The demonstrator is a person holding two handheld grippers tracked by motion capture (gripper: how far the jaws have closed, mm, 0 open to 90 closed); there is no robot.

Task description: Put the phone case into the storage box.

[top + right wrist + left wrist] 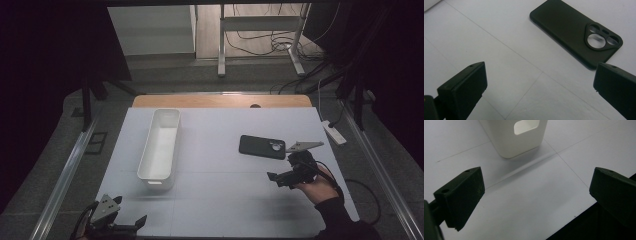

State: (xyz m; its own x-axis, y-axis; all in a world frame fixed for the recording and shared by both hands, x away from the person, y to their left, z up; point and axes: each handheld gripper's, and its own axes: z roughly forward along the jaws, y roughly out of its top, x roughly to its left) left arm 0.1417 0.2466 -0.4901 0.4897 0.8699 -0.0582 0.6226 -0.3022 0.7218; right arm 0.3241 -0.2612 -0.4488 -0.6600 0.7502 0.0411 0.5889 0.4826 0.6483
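Phone case (262,146), black, flat on worktop (225,200); right tool (286,175) just beside it, jaws wide, apparently set to grasp. Left tool (125,226) idle, jaws wide, near white bin (160,149).

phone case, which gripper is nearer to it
Right. The right gripper is open just in front of the phone case; the left gripper sits at the table's near-left edge.

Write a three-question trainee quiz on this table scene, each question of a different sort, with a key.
1. True or false: the phone case lies inside the white bin.
2. Which tongs are nearer the phone case: A left tongs, B right tongs?
3. Fill in: the right tongs' jaws stand ____.

Key: 1 false, it lies flat on the table, apart from the bin; 2 B; 3 open, holding nothing.
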